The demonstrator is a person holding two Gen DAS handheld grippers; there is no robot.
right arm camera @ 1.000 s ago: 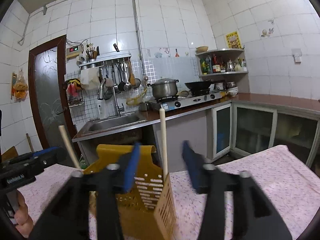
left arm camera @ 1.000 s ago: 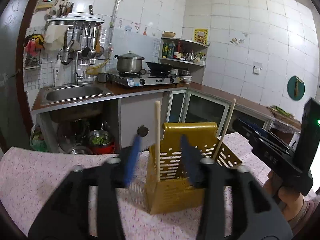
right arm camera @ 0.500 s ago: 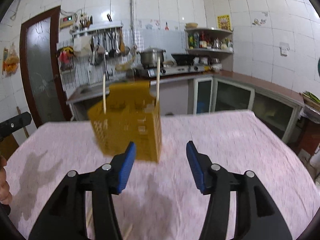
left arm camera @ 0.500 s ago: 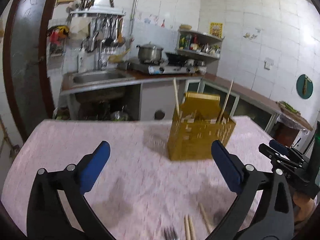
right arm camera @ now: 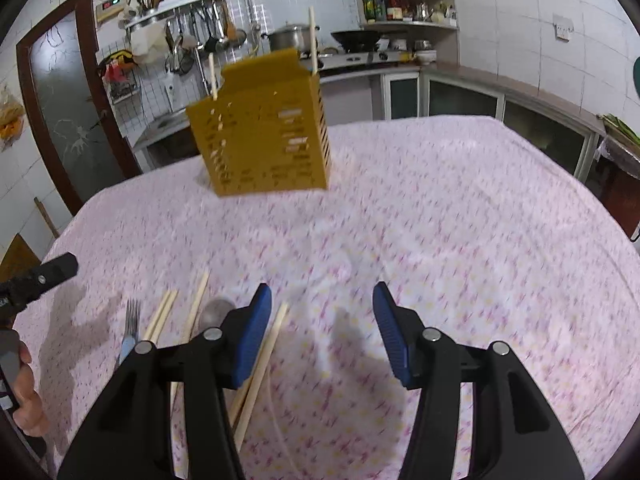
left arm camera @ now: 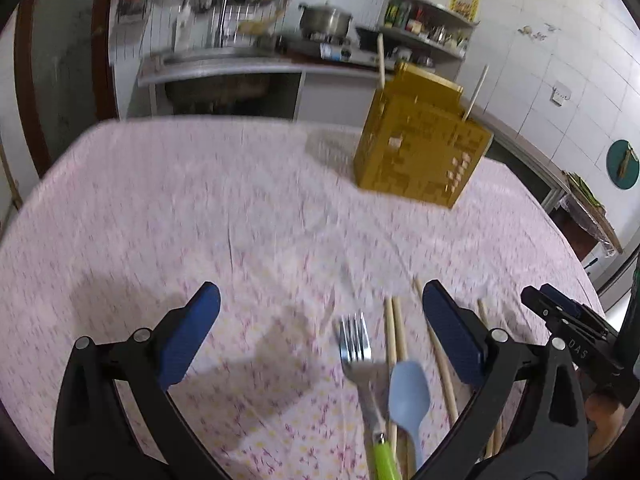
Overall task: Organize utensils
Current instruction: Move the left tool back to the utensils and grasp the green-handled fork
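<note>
A yellow slotted utensil holder (left arm camera: pixel 420 148) stands on the pink tablecloth at the far side, with two chopsticks (left arm camera: pixel 381 60) upright in it; it also shows in the right wrist view (right arm camera: pixel 264 136). Near the front lie a fork with a green handle (left arm camera: pixel 358 354), a light blue spoon (left arm camera: pixel 409 392) and several loose chopsticks (left arm camera: pixel 394 332). My left gripper (left arm camera: pixel 320 340) is open and empty above the fork. My right gripper (right arm camera: pixel 320 336) is open and empty, with chopsticks (right arm camera: pixel 264 356), a fork (right arm camera: pixel 131 324) and a metal spoon (right arm camera: pixel 212 312) to its left.
The table (right arm camera: pixel 460 208) is covered with a pink flowered cloth. Behind it are a sink counter (left arm camera: pixel 224 60), a stove with a pot (right arm camera: pixel 286 38) and a corner shelf (right arm camera: pixel 404 4). A door (right arm camera: pixel 68 116) stands at the left.
Both grippers have pulled back from the yellow holder and tilted down toward the near table. The loose utensils have come into view. Both stay open and empty.
</note>
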